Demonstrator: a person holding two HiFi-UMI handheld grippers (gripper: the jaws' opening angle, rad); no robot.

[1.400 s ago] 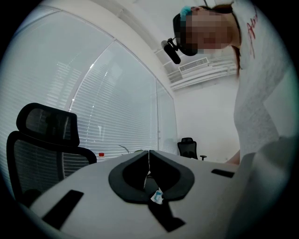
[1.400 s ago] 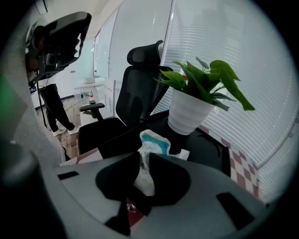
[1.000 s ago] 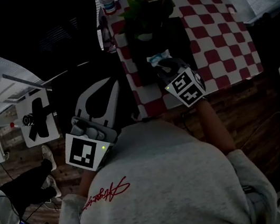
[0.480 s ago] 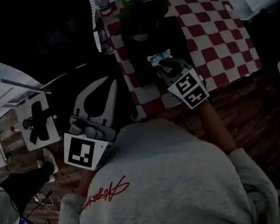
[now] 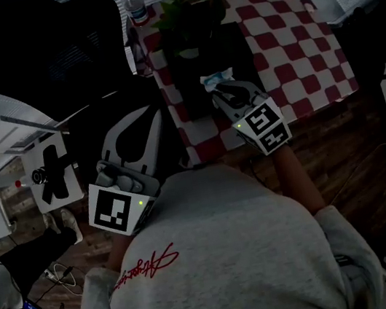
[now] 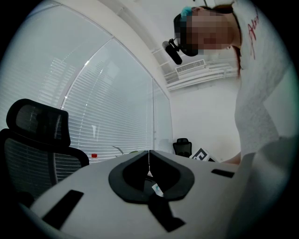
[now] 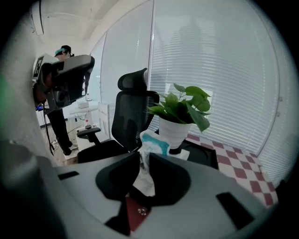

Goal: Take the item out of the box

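Grasping, right gripper [image 7: 145,156]: was clamped on white-and-teal packet [image 7: 155,143] over black box [image 5: 238,53].
Left gripper [image 6: 149,154]: was clenched shut.

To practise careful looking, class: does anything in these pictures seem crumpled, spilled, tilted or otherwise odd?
Only one thing: the white and teal packet is pinched and creased between the jaws of the right gripper, with its top bulging above them. The potted plant stands upright, and nothing looks spilled.
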